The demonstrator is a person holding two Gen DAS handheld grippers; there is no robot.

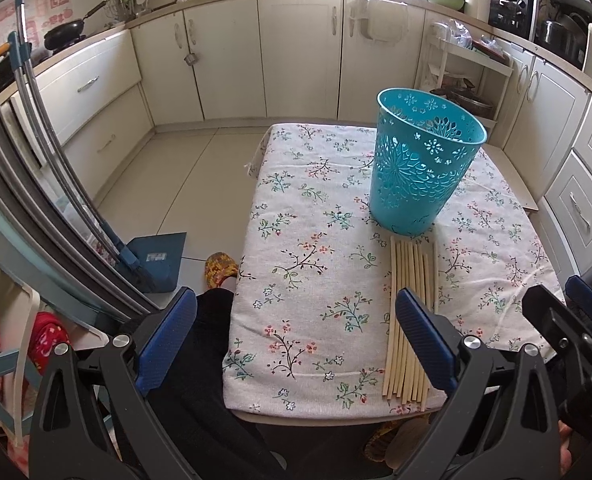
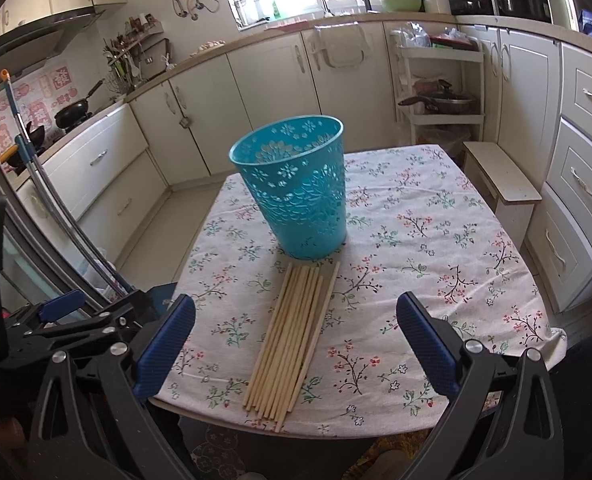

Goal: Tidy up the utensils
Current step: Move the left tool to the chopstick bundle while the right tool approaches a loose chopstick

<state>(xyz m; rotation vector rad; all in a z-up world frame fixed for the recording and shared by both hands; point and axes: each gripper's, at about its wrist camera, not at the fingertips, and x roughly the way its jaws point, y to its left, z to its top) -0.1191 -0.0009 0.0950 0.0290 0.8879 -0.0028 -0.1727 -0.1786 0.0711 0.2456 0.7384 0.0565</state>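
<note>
Right wrist view: floral-clothed table [image 2: 436,216], teal perforated basket [image 2: 296,192] upright mid-table, chopsticks [image 2: 291,336] bundled flat just before it. Both grippers, right gripper [image 2: 296,344] and left gripper [image 1: 296,340], gaping, empty, hovering near edge. Nothing binned yet; next, probably: pinch sticks, lift, drop into basket.

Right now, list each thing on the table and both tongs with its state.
blue basket: upright, looks empty, on the floral tablecloth.
chopsticks: loose bundle lying flat just in front of the basket, ungrasped.
left tongs: open, holding nothing.
right tongs: open, holding nothing, chopsticks between the fingers in view.
</note>
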